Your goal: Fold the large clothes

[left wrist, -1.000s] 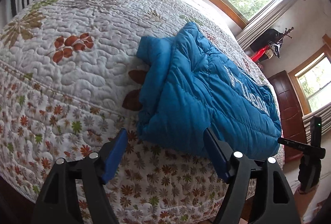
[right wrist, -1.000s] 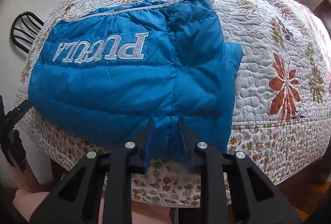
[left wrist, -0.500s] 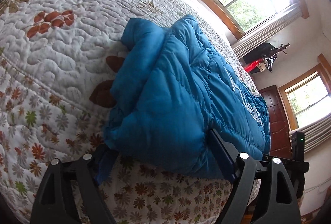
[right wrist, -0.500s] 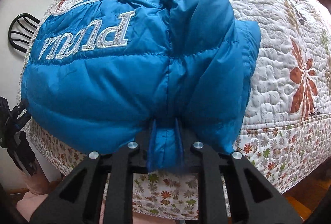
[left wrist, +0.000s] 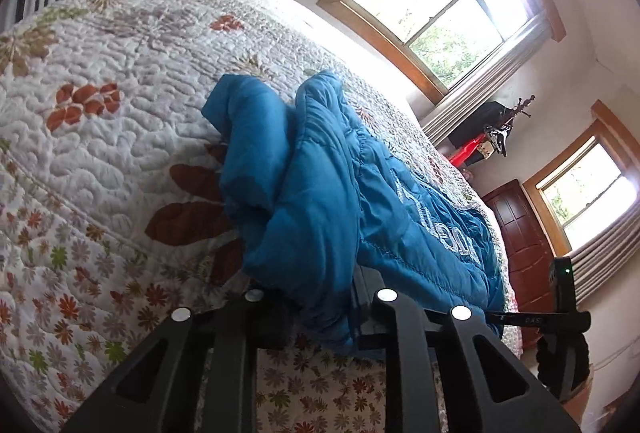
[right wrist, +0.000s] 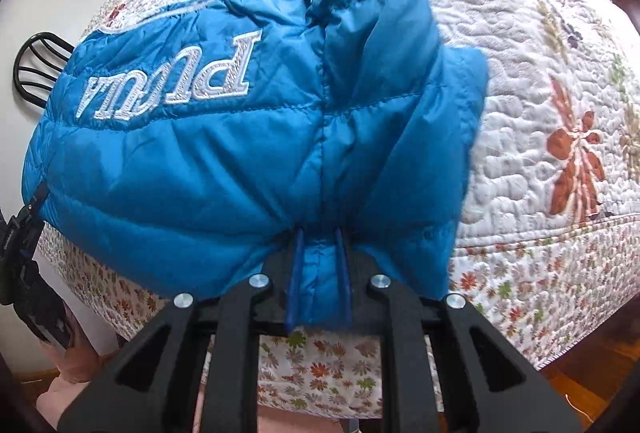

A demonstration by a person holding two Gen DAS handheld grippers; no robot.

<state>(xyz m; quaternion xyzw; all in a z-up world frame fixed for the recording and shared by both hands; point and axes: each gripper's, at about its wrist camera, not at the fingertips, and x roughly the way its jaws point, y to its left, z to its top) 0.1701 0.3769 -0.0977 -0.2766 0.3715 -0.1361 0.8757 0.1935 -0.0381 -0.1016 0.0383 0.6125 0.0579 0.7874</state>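
Both grippers, left and right, were clamped on the jacket hem, mid-fold; next move probably needed a level lift toward the collar.

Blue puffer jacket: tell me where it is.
The blue quilted puffer jacket lies at the near edge of the floral quilted bedspread, its hem pinched by both hand-held grippers.

Two close wrist views from opposite ends of one blue jacket on the bed.
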